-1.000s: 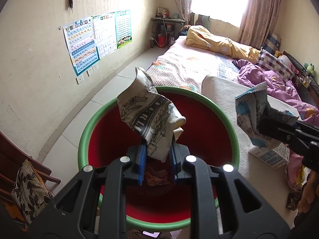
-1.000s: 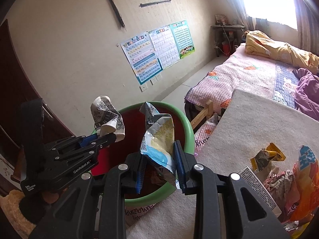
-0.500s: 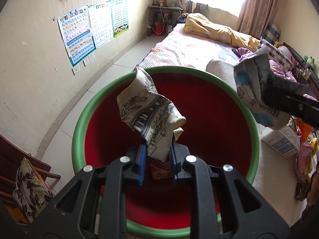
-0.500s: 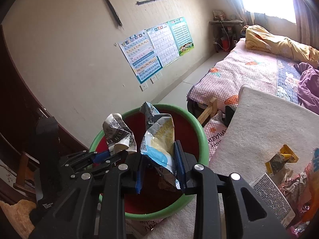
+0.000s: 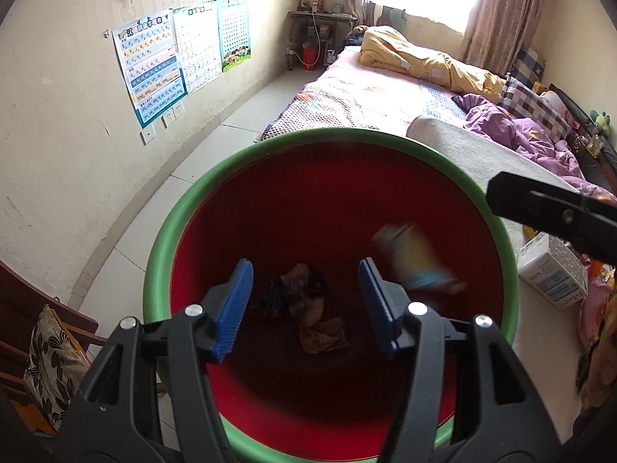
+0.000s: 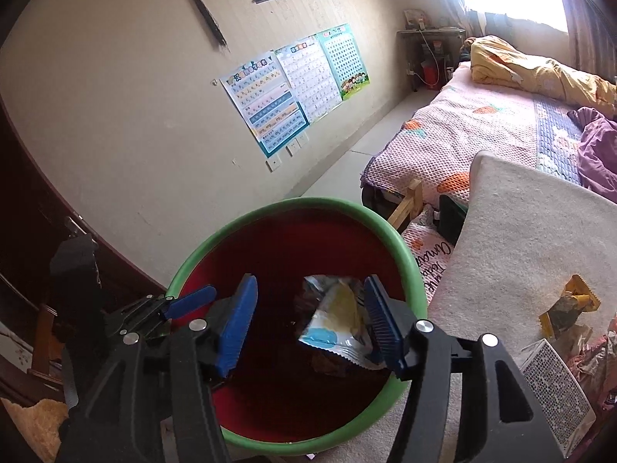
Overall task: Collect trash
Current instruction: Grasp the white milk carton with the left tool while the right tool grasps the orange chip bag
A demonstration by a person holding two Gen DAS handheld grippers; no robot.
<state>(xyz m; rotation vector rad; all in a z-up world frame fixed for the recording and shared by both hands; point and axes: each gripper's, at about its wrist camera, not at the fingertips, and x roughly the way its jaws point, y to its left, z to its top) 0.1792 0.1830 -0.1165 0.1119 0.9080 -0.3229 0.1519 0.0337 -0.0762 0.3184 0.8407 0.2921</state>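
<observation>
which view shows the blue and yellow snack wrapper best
The right wrist view: the blue and yellow snack wrapper is sharp there, between the open jaws of the right hand-held gripper, above the green-rimmed bin. The left wrist view shows it only as a blur inside the bin.

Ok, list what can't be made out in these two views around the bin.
- Left wrist view: the falling packet is motion-blurred; its print is unreadable.
- Left wrist view: the right gripper is cut off by the frame edge; its jaws are unseen.
- Right wrist view: the bin floor is dark, partly hidden by the gripper.
</observation>
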